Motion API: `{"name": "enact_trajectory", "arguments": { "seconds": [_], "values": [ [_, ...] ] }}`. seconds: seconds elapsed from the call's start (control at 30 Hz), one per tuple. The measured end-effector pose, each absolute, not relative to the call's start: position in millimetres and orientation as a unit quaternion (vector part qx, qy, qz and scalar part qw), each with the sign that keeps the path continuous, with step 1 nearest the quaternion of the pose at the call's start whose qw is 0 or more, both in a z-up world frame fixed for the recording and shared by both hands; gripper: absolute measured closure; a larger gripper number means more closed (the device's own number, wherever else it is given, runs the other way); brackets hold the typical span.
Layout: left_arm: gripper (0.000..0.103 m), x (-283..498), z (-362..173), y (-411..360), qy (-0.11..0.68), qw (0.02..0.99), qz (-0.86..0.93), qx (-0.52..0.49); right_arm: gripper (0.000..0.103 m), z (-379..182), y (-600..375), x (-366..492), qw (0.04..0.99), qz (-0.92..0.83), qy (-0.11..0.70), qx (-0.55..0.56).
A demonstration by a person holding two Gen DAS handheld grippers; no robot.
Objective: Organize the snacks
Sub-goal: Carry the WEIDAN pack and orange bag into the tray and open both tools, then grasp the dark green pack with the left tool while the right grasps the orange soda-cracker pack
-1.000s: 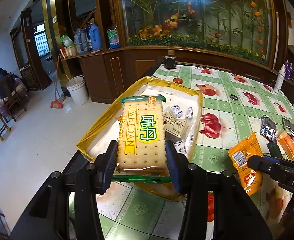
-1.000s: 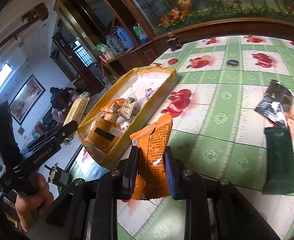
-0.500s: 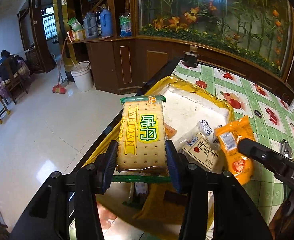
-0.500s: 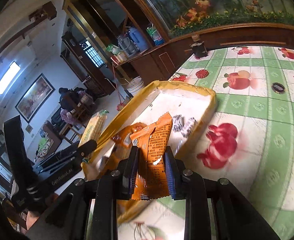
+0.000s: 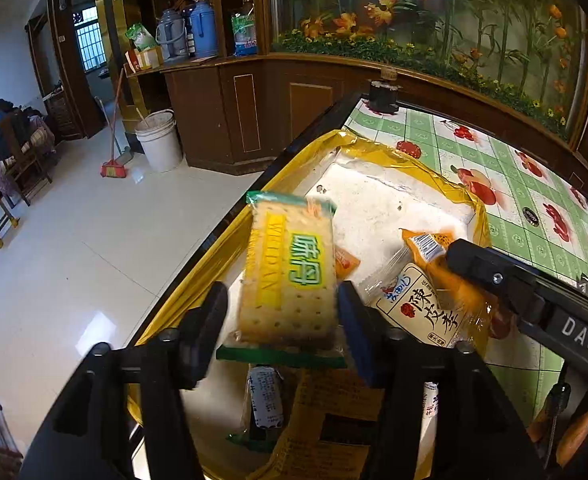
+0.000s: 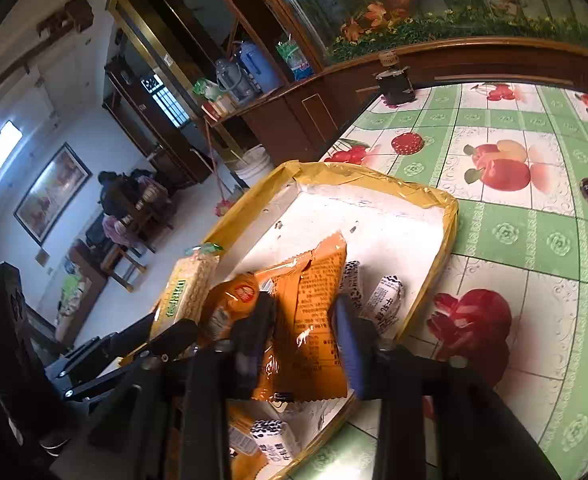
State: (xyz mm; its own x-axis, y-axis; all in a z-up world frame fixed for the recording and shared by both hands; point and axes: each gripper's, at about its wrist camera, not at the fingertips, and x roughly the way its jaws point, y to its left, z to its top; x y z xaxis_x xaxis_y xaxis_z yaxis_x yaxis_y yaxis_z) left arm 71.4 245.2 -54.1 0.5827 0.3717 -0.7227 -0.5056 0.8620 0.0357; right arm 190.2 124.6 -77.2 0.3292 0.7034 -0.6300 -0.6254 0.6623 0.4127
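Observation:
A yellow-rimmed white tray sits at the table's left edge and holds several snack packets. My left gripper has its jaws spread; the WEIDAN cracker pack tilts loosely between them over the tray, a gap on its left side. It shows edge-on in the right wrist view. My right gripper has its jaws parted around an orange packet over the tray, gaps on both sides. That orange packet shows by the right gripper's finger in the left wrist view.
In the tray lie a white plum packet, small black-and-white candies and other orange packets. The green fruit-print tablecloth stretches right. The table edge drops to the floor at left. A dark jar stands far back.
Both grippers moved left over the tray. Their jaws have opened: the cracker pack tilts loose in the left one, and the orange packet sits loose in the right.

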Motion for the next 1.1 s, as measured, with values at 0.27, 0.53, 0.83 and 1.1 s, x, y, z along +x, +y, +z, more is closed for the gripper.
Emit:
{"name": "enact_trajectory", "arguments": {
  "seconds": [0.27,0.53,0.83,1.1],
  "values": [
    [0.021,51.8,-33.6,237.0,0.363,0.894,0.246,-0.094,0.035,-62.2,87.9,170.2,0.837,0.387,0.384,0.040],
    [0.021,37.9,-28.7,203.4,0.361,0.902,0.212,-0.110,0.035,-59.8,3.5,141.4,0.849,0.362,0.377,0.073],
    [0.022,47.3,-35.4,123.4,0.390,0.907,0.143,-0.069,0.033,-59.2,-126.4,113.3,0.882,0.285,0.363,0.099],
    [0.022,65.8,-48.2,50.5,0.429,0.899,0.058,-0.066,0.028,-69.4,-219.7,107.8,0.904,0.201,0.367,0.082]
  ]
}}
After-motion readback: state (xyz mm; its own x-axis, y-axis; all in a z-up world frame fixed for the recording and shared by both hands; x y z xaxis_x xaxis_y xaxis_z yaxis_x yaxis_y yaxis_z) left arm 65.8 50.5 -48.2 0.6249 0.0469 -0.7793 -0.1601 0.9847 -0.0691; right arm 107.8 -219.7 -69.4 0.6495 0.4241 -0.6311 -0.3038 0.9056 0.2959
